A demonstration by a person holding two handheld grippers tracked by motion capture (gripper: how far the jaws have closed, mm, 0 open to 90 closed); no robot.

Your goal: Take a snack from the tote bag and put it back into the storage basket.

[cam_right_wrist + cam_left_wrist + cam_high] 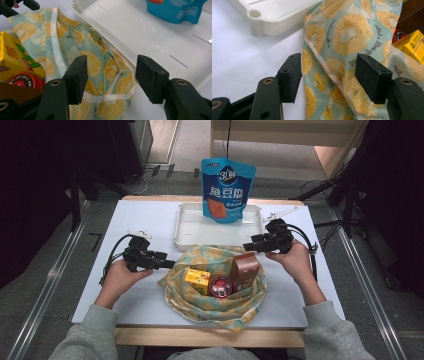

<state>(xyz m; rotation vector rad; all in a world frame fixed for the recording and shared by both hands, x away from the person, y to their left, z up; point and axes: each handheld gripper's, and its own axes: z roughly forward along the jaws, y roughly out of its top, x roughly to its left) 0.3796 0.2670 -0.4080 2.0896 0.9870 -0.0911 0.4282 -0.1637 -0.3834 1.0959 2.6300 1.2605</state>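
Cloth [215, 292], soft and floppy, lies just before the tray [185, 227]; pinch its hemmed edges. Left gripper [167, 264] and right gripper [247, 246] both gape, holding nothing.

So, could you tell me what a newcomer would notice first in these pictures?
Probably the blue pouch standing upright at the far edge of the white tray, the brightest thing on the table. Next comes the lemon-print cloth in front of the tray, bunched around a yellow box, a red tin and a brown box, with an open claw at each side.
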